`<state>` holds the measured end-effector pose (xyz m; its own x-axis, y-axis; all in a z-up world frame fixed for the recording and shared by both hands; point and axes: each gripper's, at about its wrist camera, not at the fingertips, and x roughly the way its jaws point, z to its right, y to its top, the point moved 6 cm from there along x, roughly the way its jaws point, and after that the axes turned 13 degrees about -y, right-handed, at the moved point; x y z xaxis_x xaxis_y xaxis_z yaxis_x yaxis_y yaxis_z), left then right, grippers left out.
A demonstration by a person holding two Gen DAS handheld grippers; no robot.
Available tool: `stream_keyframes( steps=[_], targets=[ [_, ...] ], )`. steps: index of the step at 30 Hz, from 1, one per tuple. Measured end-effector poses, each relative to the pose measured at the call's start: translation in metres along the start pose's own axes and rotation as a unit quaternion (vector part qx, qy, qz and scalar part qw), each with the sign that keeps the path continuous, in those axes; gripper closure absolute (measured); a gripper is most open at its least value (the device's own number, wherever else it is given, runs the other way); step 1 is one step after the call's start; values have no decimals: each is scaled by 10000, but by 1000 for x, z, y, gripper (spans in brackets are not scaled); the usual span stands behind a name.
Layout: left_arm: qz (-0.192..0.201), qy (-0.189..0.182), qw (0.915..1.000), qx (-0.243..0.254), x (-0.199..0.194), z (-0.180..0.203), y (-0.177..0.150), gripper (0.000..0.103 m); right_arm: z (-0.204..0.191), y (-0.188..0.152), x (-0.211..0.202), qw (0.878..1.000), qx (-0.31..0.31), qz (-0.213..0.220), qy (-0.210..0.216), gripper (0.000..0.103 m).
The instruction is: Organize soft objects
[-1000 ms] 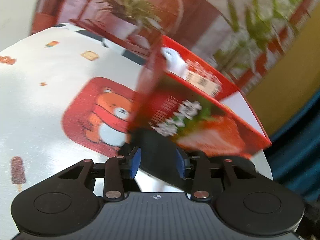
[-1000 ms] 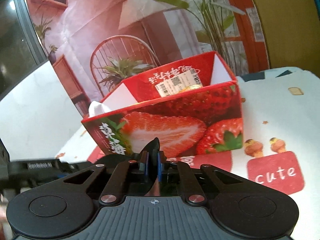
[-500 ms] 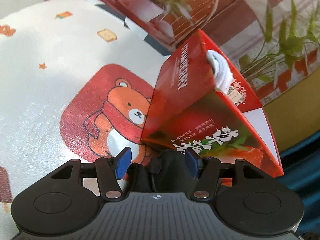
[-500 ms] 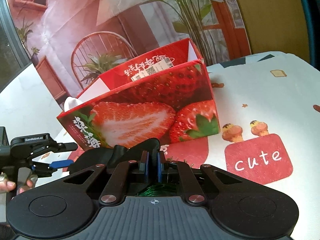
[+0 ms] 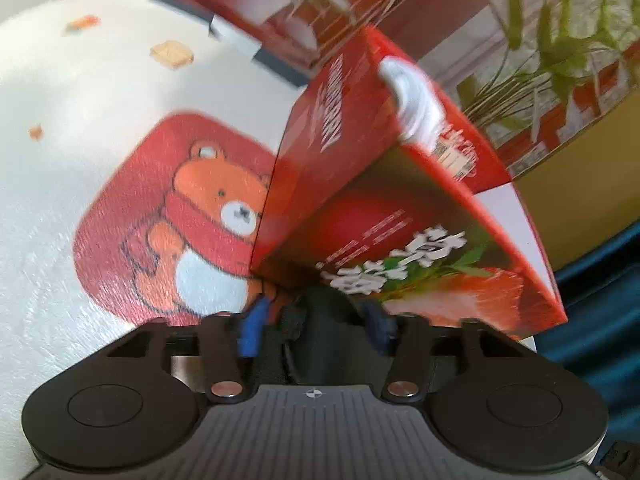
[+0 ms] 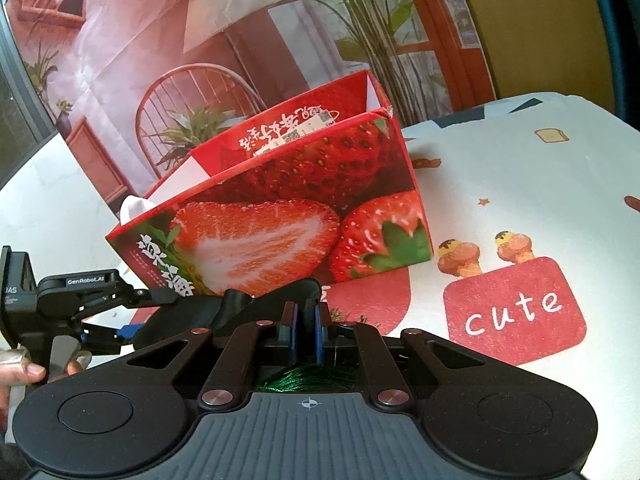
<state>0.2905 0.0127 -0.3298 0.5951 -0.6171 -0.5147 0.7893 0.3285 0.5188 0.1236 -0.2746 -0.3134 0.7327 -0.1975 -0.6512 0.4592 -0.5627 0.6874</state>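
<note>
A black soft cloth (image 6: 240, 304) stretches between both grippers, low over the tablecloth in front of the red strawberry box (image 6: 280, 232). My right gripper (image 6: 306, 328) is shut on one end of the cloth, with green threads (image 6: 308, 378) bunched just behind the pads. At the left edge of that view my left gripper (image 6: 148, 312) has the other end between its fingers. In the left wrist view the left gripper (image 5: 316, 330) has its jaws closing, and the blue pads press in on the black cloth (image 5: 328, 344). A white soft item (image 5: 412, 100) pokes over the box (image 5: 332, 152) rim.
The table carries a white tablecloth (image 5: 80, 100) with a bear print (image 5: 208, 216) and a red "cute" patch (image 6: 516, 308). A person's fingers (image 6: 24, 372) hold the left gripper's handle. A printed backdrop with plants stands behind the box. A dark blue drape (image 5: 600, 320) hangs past the table's edge.
The left jaws spread off the black cloth half a second ago and have closed back onto it. Both grippers sank, bringing the cloth down near the box's base.
</note>
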Motion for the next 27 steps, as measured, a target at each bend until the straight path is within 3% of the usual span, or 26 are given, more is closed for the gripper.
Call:
stream_keyframes(
  steps=[3, 10, 17, 21, 24, 27],
  targets=[
    [45, -80, 9990, 445, -9, 15, 2, 70, -3, 3, -4, 10000, -1, 79, 50, 95],
    [14, -149, 9941, 1076, -21, 44, -3, 71, -11, 12, -18, 9994, -86, 296, 148, 95],
    [44, -515, 9899, 1318, -35, 63, -9, 72, -24, 18, -33, 9981, -275, 464, 312, 95],
    [-76, -436, 9906, 1296, -33, 58, -22, 73, -29, 18, -37, 9977, -318, 481, 365, 95],
    [-151, -187, 9905, 1357, -28, 53, -34, 86, -29, 16, -38, 9979, -320, 438, 353, 95],
    [-60, -27, 9888, 1491, -31, 52, -39, 90, -26, 13, -38, 9983, -293, 393, 319, 95]
  ],
)
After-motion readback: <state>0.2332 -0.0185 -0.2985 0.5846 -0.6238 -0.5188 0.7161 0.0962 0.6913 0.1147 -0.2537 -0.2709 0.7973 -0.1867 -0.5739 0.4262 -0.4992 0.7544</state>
